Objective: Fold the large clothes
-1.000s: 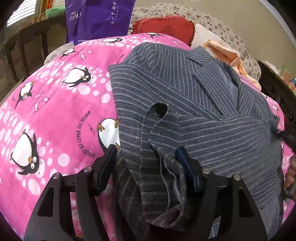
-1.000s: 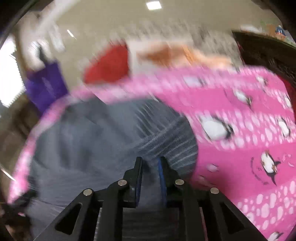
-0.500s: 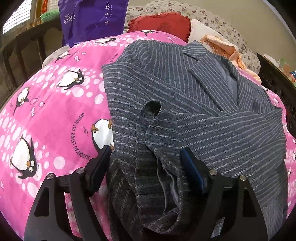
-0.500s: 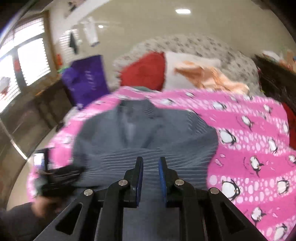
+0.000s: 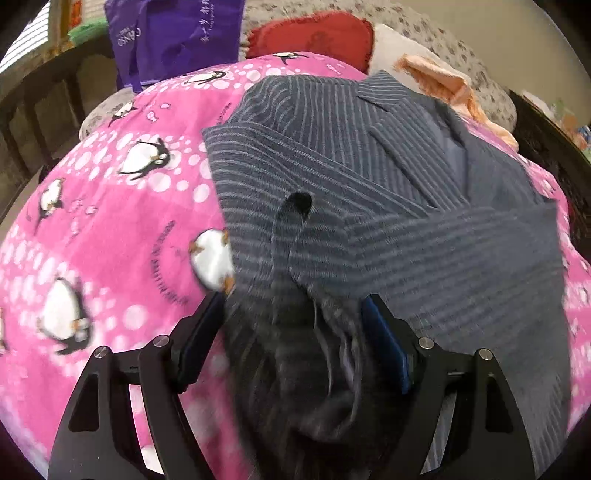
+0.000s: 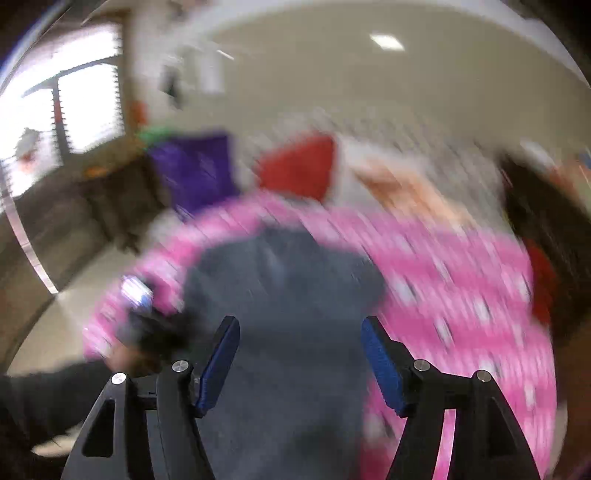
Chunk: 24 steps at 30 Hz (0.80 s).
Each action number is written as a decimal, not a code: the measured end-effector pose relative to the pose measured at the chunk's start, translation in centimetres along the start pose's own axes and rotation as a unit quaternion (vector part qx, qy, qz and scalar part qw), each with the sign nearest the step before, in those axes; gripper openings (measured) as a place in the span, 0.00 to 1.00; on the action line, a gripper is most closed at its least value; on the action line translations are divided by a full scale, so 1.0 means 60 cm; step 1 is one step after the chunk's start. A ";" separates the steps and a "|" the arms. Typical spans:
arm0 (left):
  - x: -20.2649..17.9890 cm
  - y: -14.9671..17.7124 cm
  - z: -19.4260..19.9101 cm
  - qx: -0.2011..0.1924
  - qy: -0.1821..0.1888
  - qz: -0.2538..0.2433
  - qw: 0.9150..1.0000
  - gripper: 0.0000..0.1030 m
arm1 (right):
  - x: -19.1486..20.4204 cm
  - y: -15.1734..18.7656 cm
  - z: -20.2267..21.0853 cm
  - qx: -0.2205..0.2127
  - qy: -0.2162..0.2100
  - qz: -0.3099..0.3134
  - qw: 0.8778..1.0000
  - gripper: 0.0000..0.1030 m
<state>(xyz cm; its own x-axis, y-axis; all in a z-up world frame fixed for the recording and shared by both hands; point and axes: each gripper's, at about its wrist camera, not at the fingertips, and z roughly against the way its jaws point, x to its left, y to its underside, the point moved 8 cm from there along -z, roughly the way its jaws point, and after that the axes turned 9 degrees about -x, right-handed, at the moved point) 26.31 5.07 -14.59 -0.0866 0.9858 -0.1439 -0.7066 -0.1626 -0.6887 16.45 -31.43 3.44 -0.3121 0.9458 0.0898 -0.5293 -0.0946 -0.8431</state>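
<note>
A grey pinstriped jacket [image 5: 369, 166] lies front up on a pink penguin blanket [image 5: 110, 221], one sleeve folded across its chest. My left gripper [image 5: 293, 301] stands wide at the jacket's near left edge. Bunched, blurred fabric lies loose between its blue pads [image 5: 384, 343]. In the blurred right wrist view my right gripper [image 6: 300, 321] hangs above the jacket [image 6: 288, 277] and blanket [image 6: 461, 277]. Its jaws are opening, with nothing between them. A hand [image 6: 122, 358] in a dark sleeve holds the other gripper at lower left.
A purple bag [image 5: 173, 33], a red cushion [image 5: 314, 37] and an orange cloth [image 5: 443, 81] sit at the bed's far end. Dark wooden furniture [image 5: 546, 122] stands on the right. A wooden rail [image 5: 37, 92] runs along the left.
My right gripper went from shut to wide open, and it rose and drew back from the jacket. The left jaws spread a little around the bunched fabric.
</note>
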 end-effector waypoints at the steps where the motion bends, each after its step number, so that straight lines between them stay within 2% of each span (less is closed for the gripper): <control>1: 0.005 0.000 0.017 -0.004 0.005 -0.003 1.000 0.76 | -0.030 0.055 0.004 0.027 0.012 -0.011 1.000 0.63; 4: 0.035 0.014 0.097 -0.032 0.001 -0.036 0.999 0.76 | -0.083 0.195 0.029 0.085 0.031 -0.033 0.995 0.63; 6: 0.058 0.050 0.146 -0.030 -0.002 -0.061 0.998 0.76 | -0.099 0.271 0.052 0.095 0.027 -0.054 0.994 0.63; 9: 0.080 0.134 0.190 0.010 0.020 -0.081 0.996 0.76 | -0.096 0.367 0.062 0.094 -0.013 -0.103 0.990 0.63; 11: 0.091 0.197 0.216 0.036 0.046 -0.072 0.996 0.76 | -0.086 0.417 0.045 0.102 -0.029 -0.118 0.987 0.63; 14: 0.094 0.255 0.238 0.052 0.060 -0.067 0.995 0.76 | -0.077 0.456 0.021 0.102 -0.049 -0.147 0.983 0.63; 16: 0.082 0.279 0.262 0.031 0.063 -0.083 0.994 0.76 | -0.073 0.466 0.013 0.101 -0.060 -0.159 0.980 0.63; 19: 0.054 0.301 0.275 0.038 0.081 -0.099 0.991 0.78 | -0.068 0.464 0.004 0.088 -0.089 -0.170 0.977 0.63; 21: 0.034 0.304 0.275 0.050 0.125 -0.094 0.986 0.78 | -0.053 0.458 0.000 0.086 -0.123 -0.167 0.975 0.62; 23: 0.020 0.300 0.269 0.063 0.168 -0.076 0.981 0.78 | -0.048 0.459 -0.005 0.084 -0.131 -0.153 0.976 0.61; 24: 0.020 0.296 0.264 0.065 0.168 -0.079 0.980 0.78 | -0.051 0.461 -0.008 0.083 -0.130 -0.155 0.976 0.59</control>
<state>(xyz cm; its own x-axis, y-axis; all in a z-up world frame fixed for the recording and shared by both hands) 2.54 4.01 -15.76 0.2527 0.9250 -0.2839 -0.7776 0.0196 -0.6284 3.13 -36.80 -20.38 -0.2946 0.8279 0.4773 -0.7445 0.1143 -0.6578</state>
